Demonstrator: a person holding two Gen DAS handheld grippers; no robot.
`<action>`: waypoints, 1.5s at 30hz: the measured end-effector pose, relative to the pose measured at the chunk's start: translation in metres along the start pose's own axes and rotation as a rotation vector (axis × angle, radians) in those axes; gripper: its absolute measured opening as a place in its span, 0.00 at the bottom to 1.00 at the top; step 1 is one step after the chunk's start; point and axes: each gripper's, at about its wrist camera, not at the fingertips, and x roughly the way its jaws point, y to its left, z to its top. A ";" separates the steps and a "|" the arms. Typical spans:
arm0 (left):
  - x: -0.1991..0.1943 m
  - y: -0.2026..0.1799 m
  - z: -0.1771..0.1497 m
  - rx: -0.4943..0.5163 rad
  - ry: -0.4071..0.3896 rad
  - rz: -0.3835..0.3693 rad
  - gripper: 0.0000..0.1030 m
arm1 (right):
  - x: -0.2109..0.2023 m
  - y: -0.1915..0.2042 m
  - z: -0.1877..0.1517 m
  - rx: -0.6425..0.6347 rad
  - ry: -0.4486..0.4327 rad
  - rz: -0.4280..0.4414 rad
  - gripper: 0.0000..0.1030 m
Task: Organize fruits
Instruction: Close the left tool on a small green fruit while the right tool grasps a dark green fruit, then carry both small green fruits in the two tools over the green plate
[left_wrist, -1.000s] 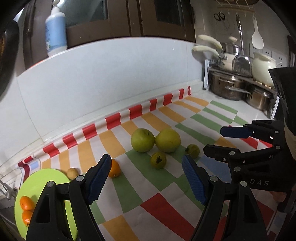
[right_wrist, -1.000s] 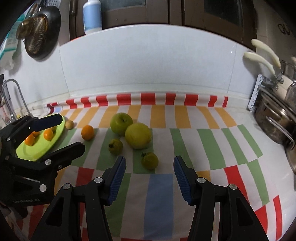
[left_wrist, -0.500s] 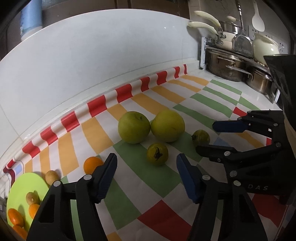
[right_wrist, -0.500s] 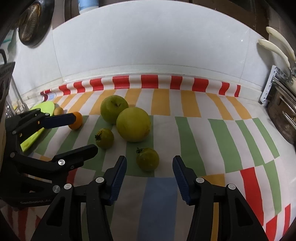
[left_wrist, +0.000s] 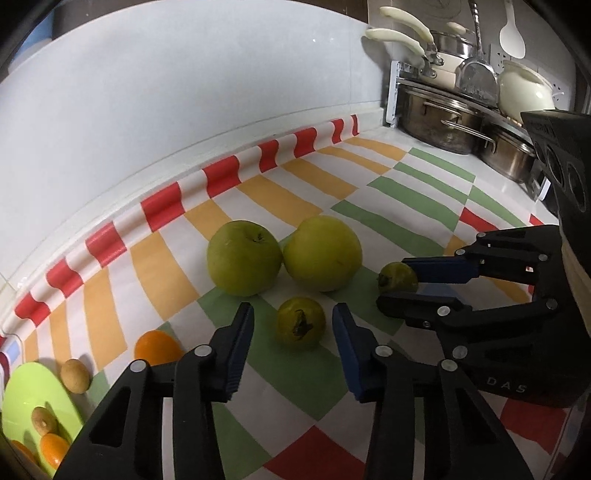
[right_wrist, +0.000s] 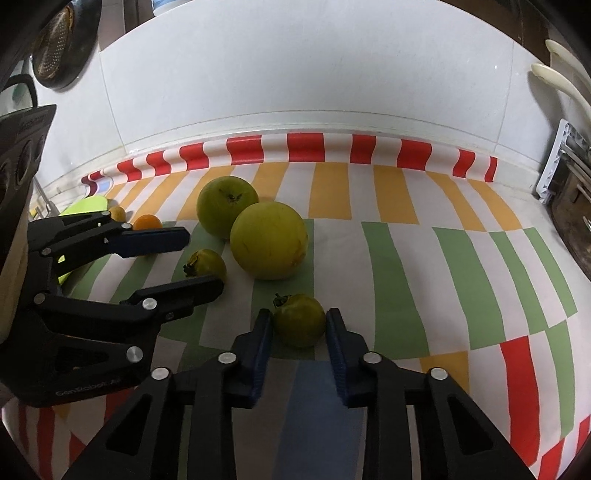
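Observation:
On the striped cloth lie a green apple (left_wrist: 243, 257), a larger yellow-green fruit (left_wrist: 322, 253) and two small green persimmons. My left gripper (left_wrist: 292, 328) is open, its fingers either side of one persimmon (left_wrist: 301, 323) without touching it. My right gripper (right_wrist: 299, 325) has closed in around the other persimmon (right_wrist: 299, 319), its pads right at the fruit's sides, on the cloth. This also shows in the left wrist view (left_wrist: 397, 276). A small orange (left_wrist: 157, 347) and a brown fruit (left_wrist: 75, 376) lie near a green plate (left_wrist: 22, 391) holding orange and brown fruits.
The white wall and the cloth's red-striped edge (right_wrist: 306, 147) run along the back. Steel pots (left_wrist: 443, 122) and white-handled pans stand at the right end of the counter. A strainer (right_wrist: 59, 40) hangs at the upper left.
Both grippers moved forward and down toward the fruits. The right gripper's fingers narrowed around its persimmon. The left gripper now straddles the other persimmon.

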 end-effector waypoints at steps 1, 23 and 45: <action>0.001 0.000 0.000 0.003 0.002 0.003 0.36 | 0.000 0.000 0.000 0.001 -0.001 -0.001 0.29; -0.072 -0.005 -0.007 -0.073 -0.105 0.067 0.28 | -0.050 0.021 0.001 0.028 -0.097 0.004 0.29; -0.173 0.000 -0.046 -0.245 -0.210 0.213 0.28 | -0.125 0.081 0.002 -0.066 -0.226 0.088 0.29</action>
